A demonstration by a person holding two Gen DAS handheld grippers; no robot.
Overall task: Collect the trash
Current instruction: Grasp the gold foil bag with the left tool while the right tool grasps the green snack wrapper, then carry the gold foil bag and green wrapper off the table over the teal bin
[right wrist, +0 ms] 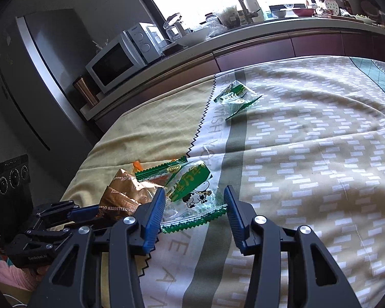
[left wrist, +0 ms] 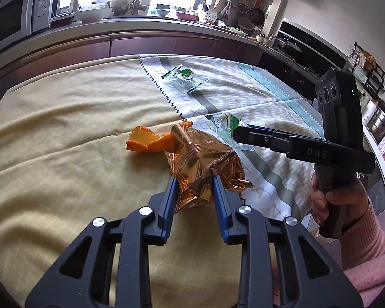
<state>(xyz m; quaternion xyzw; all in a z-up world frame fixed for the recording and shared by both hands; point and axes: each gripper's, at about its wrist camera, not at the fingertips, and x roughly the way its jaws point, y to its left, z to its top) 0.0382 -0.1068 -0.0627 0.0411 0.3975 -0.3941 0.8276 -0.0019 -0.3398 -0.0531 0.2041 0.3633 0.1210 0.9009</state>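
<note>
A crumpled copper foil wrapper (left wrist: 205, 161) lies on the tablecloth (left wrist: 64, 133), and my left gripper (left wrist: 194, 179) is shut on its near end, both blue pads pressing the foil. An orange peel (left wrist: 146, 141) lies just behind the foil. Right of it lies a green-and-clear wrapper with a cow print (right wrist: 192, 187). My right gripper (right wrist: 195, 191) stands open astride this wrapper, pads at its edges without squeezing it. The left wrist view shows the right gripper (left wrist: 237, 132) from the side, low over the cow wrapper (left wrist: 227, 122). A second green wrapper (right wrist: 237, 93) lies farther back.
The cloth is yellow on the left and patterned white and grey (right wrist: 308, 154) on the right. Behind the table runs a kitchen counter (left wrist: 131, 25) with a microwave (right wrist: 115, 61) and dishes. A fridge (right wrist: 38, 77) stands left. A hand in a pink sleeve (left wrist: 367, 231) holds the right gripper.
</note>
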